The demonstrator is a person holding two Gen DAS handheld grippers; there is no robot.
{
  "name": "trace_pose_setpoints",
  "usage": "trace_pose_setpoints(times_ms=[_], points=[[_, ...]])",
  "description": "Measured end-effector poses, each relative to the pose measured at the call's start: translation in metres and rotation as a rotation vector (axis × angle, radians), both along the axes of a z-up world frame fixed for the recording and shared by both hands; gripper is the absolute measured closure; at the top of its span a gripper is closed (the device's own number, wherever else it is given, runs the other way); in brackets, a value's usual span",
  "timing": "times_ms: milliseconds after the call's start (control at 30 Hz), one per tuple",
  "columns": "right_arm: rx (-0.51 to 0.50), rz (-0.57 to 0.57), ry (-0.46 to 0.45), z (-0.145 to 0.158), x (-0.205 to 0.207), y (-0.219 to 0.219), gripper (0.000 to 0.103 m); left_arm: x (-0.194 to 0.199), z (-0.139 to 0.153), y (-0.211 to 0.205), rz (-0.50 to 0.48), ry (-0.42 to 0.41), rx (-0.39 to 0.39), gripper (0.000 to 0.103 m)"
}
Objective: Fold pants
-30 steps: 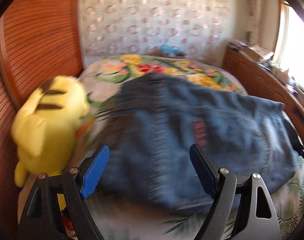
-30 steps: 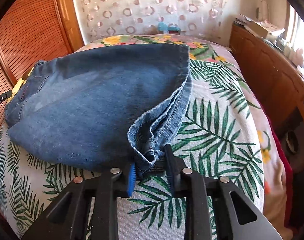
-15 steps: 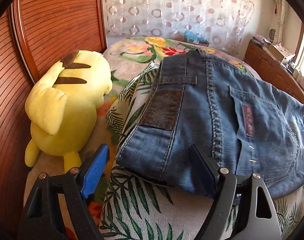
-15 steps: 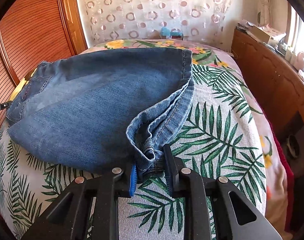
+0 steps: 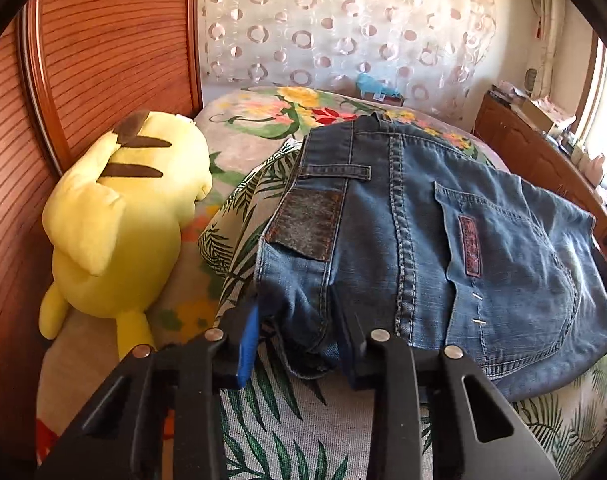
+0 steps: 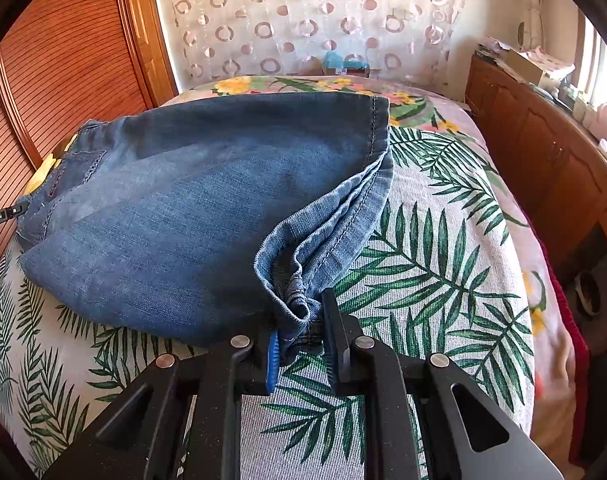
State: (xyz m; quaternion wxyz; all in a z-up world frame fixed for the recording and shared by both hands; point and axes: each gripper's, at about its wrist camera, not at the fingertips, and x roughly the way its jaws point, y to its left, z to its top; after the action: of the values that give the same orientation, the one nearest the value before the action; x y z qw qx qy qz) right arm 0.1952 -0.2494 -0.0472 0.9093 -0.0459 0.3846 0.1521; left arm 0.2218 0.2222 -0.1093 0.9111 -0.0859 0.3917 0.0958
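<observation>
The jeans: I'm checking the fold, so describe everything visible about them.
The jeans are blue denim, folded flat on the leaf-print bedspread, with a back pocket, belt loop and dark waistband patch showing. The left gripper has just closed on the waist corner. The right gripper pinches the bunched hems.

Left gripper [image 5: 299, 320] jaws have just been closing, cloth between them; right gripper [image 6: 301, 332] jaws clamped.

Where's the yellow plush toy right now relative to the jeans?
In the left wrist view the yellow plush toy lies on the bed left of the jeans, against the wooden slatted wall, apart from the waistband.
</observation>
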Motion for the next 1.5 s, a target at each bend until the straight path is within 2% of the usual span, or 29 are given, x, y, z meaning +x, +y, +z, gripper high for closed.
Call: trace_pose_setpoints(times_ms=[100, 167, 267, 467, 733, 900, 1267, 1400, 1500], points=[[-0.018, 0.012, 0.004, 0.000, 0.000, 0.002, 0.089, 0.003, 0.000, 0.000, -0.003, 0.005, 0.011, 0.073], [-0.039, 0.015, 0.001, 0.001, 0.000, 0.005, 0.090, 0.002, 0.001, -0.001, -0.001, -0.005, 0.011, 0.081], [-0.037, 0.011, -0.010, 0.003, -0.001, 0.004, 0.090, -0.002, 0.006, 0.001, 0.007, -0.038, -0.002, 0.085], [-0.004, -0.010, -0.071, 0.018, -0.012, -0.008, 0.091, -0.021, 0.035, -0.003, 0.018, -0.136, -0.003, 0.087], [-0.004, -0.026, -0.171, 0.044, -0.039, -0.023, 0.091, -0.062, 0.065, -0.019, -0.014, -0.222, 0.006, 0.088], [0.001, -0.051, -0.212, 0.055, -0.070, -0.041, 0.091, -0.098, 0.073, -0.032, -0.043, -0.254, -0.015, 0.088], [0.006, -0.094, -0.239, 0.049, -0.150, -0.067, 0.091, -0.187, 0.076, -0.063, -0.103, -0.312, -0.050, 0.088], [0.015, -0.096, -0.251, 0.049, -0.180, -0.074, 0.091, -0.210, 0.075, -0.065, -0.128, -0.296, -0.052, 0.088], [0.021, -0.098, -0.243, 0.041, -0.191, -0.079, 0.091, -0.217, 0.069, -0.071, -0.150, -0.269, -0.014, 0.088]])
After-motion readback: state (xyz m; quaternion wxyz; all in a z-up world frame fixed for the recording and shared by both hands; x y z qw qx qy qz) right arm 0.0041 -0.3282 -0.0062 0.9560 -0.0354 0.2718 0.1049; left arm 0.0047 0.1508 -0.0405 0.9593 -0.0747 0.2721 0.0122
